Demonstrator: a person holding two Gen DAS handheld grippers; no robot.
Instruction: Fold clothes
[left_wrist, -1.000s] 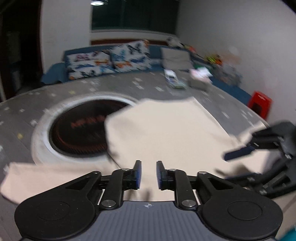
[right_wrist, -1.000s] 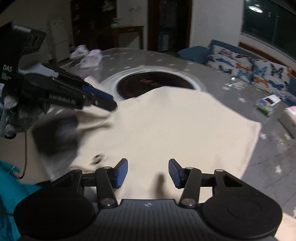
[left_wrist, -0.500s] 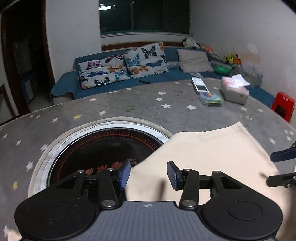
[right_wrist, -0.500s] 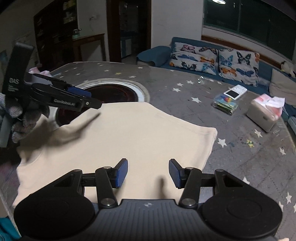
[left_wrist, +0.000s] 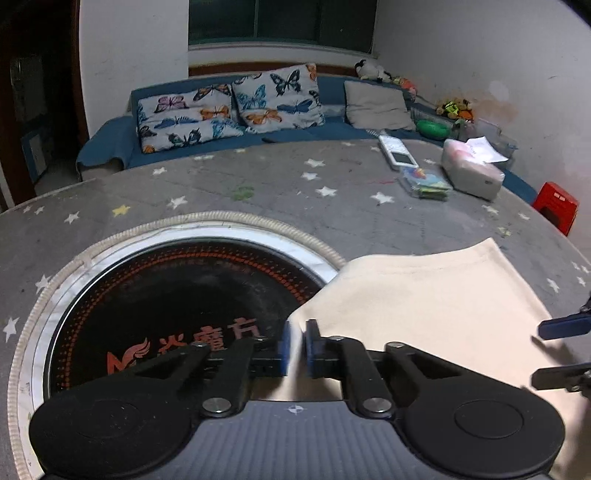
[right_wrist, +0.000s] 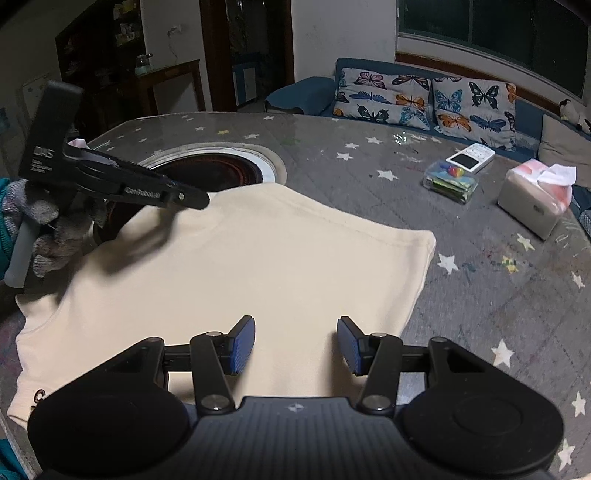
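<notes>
- Cream-coloured folded cotton garment (right_wrist: 236, 280): I see it lying flat on the grey star-patterned round tablecloth (right_wrist: 480, 295), directly ahead of and partly beneath my right gripper (right_wrist: 295, 343), whose blue-padded fingers stand wide apart above the fabric, gripping nothing.
- My left gripper (left_wrist: 295, 347): its blue pads are drawn nearly together on the garment's left corner edge (left_wrist: 295, 321); a thin strip of cloth runs between them, so I read it as clamped on the fabric.
- From the right wrist view, the left gripper (right_wrist: 184, 197) is held by a grey knitted-glove hand (right_wrist: 48, 229) over the garment's far-left corner, beside the black glass round hotplate (right_wrist: 210, 171).
- Orientation: the garment's long axis runs from the near left to the far right in the right wrist view; a stitched hem lines the far edge, and the far-right corner (right_wrist: 430, 240) points toward the tissue box.
- Texture: smooth, matte knit, mostly unwrinkled; a small dark printed mark (right_wrist: 38, 397) shows at the near-left edge.
- Hotplate rim: pale ring with a braided border (left_wrist: 221, 218), the garment overlapping its right side.
- Also on the cloth, well apart: clear plastic box of coloured items (right_wrist: 450, 181), white handheld device (right_wrist: 471, 157), white-and-pink tissue box (right_wrist: 532, 201).
</notes>
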